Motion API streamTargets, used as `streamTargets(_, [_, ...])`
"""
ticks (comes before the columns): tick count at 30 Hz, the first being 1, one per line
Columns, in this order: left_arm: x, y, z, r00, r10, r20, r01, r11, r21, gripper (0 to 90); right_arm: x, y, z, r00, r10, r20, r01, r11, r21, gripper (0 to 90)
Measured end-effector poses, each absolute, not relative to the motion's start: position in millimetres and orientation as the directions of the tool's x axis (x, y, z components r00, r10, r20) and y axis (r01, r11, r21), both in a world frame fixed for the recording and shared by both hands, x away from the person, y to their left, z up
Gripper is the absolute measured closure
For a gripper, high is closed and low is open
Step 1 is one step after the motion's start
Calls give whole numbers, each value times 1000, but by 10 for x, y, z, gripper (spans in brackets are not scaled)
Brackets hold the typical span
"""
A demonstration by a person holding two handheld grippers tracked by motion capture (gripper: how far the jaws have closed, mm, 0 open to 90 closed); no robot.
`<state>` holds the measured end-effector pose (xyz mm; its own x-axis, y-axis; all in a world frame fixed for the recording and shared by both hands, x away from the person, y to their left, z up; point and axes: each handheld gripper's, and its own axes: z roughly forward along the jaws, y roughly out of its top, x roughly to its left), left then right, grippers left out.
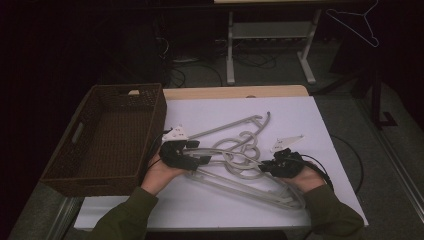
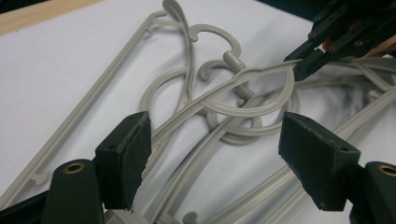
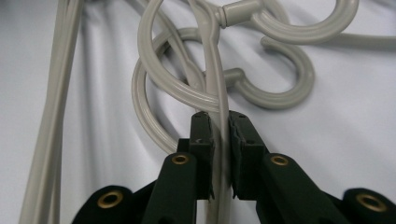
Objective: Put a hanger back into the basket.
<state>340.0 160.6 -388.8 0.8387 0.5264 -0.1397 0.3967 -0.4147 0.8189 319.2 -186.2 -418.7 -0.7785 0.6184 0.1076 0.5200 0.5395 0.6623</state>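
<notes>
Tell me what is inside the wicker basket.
The wicker basket shows a bare woven bottom, with nothing in it that I can make out. Its near wall hides the strip of floor just behind it, and the dim light blurs the corners.

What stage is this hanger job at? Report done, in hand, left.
Done: nothing; the wicker basket holds no hangers. In hand: the right hand-held gripper is shut on one hanger arm; the left hand-held gripper is open over the tangled hangers. Left: untangling them all.
</notes>
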Motion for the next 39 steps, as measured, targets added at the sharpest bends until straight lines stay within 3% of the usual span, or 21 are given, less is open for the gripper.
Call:
streamTargets(6, [3477, 1546, -3937, 842, 527, -119, 394, -450, 801, 262, 3207, -1847, -4236, -788, 609, 89, 509, 564, 651, 682])
streamTargets(7, [3495, 1540, -3939, 844, 522, -119, 394, -456, 798, 273, 3208, -1862, -4222, -790, 606, 91, 502, 555, 663, 606])
streamTargets(8, [3515, 1532, -3940, 847, 519, -116, 393, -463, 795, 273, 3208, -1862, -4222, -790, 606, 91, 502, 555, 663, 606])
streamTargets(10, [3549, 1501, -3935, 854, 508, -112, 388, -480, 787, 288, 3195, -1885, -4188, -778, 619, 104, 510, 526, 680, 519])
streamTargets(11, [3593, 1458, -3934, 867, 488, -97, 375, -513, 772, 313, 3180, -1934, -4146, -771, 625, 122, 510, 492, 706, 409])
streamTargets(14, [3650, 1407, -3937, 878, 472, -86, 366, -544, 755, 329, 3155, -1990, -4089, -766, 631, 125, 505, 469, 725, 347])
streamTargets(15, [3683, 1381, -3941, 884, 460, -81, 360, -560, 746, 347, 3122, -2055, -4038, -760, 641, 108, 488, 453, 746, 285])
streamTargets(28, [3958, 1094, -4103, 920, 392, 18, 302, -737, 604, 487, 3015, -2365, -3982, -723, 678, 133, 491, 369, 789, 240])
streamTargets(39, [4005, 978, -4220, 936, 351, 7, 284, -770, 571, 602, 3034, -2372, -3983, -724, 674, 143, 489, 356, 796, 237])
